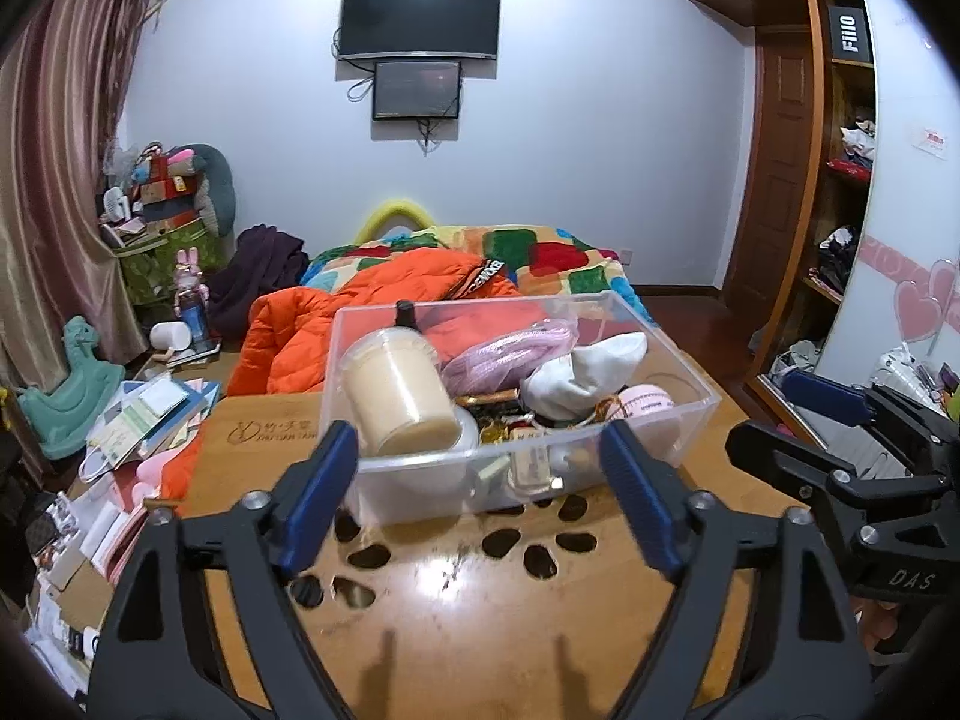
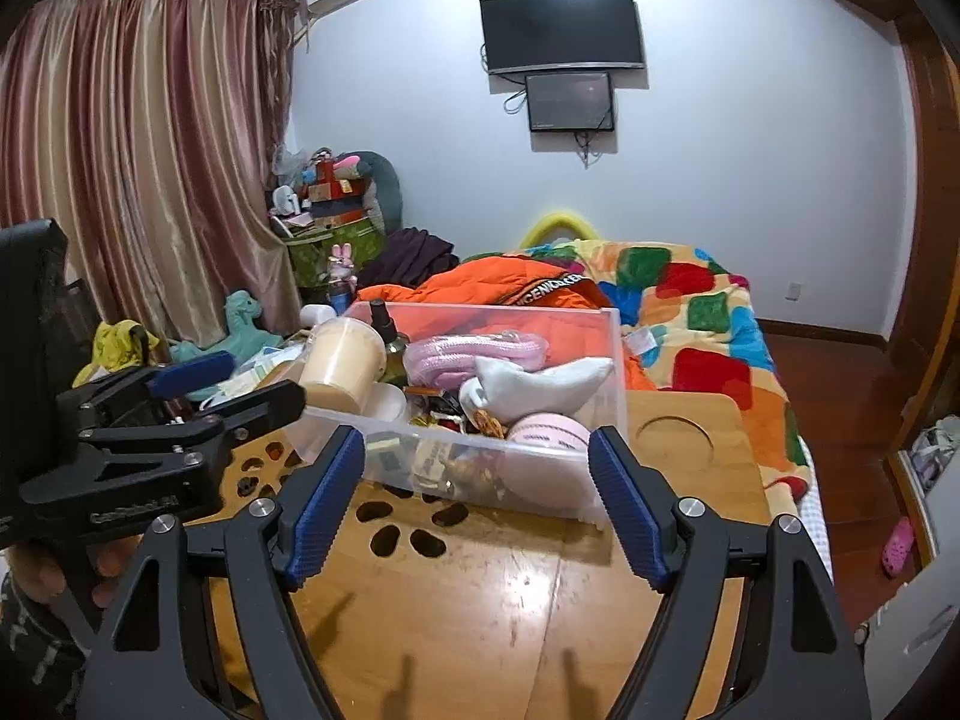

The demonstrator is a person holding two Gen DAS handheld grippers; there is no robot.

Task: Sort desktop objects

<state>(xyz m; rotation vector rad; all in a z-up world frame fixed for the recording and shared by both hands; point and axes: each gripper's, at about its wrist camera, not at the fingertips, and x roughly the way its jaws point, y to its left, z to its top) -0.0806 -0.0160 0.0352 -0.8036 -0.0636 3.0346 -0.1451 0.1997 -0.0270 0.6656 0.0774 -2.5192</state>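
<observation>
Two grippers held over a wooden lap table (image 1: 540,612), both released and grasping nothing. Left gripper (image 1: 477,480) with blue-padded fingers (image 1: 318,498) spread wide, hovering just short of the near wall of a clear plastic bin (image 1: 660,420). Right gripper (image 2: 477,480) likewise spread wide, aimed at the same bin from slightly further right, pads apart from the plastic. Seen from the left wrist, right gripper off to the right edge; seen from the right wrist, left gripper at the left edge with a hand behind it.

Inside the bin: a cream-coloured jar (image 1: 396,396) tilted on its side at the left, a dark bottle (image 2: 384,330) upright behind it, a pink knitted bundle (image 1: 510,354) in the middle, white socks (image 1: 582,378) to its right, a round pink tape case (image 2: 546,432) near the front right corner, and small mixed items beneath, too jumbled to name.

Beyond the table: an orange jacket (image 1: 360,312) on a bed with a multicoloured blanket (image 2: 690,294), papers (image 1: 144,414) heaped at the left, curtains (image 2: 138,168), and two dark screens (image 1: 420,18) on the wall
</observation>
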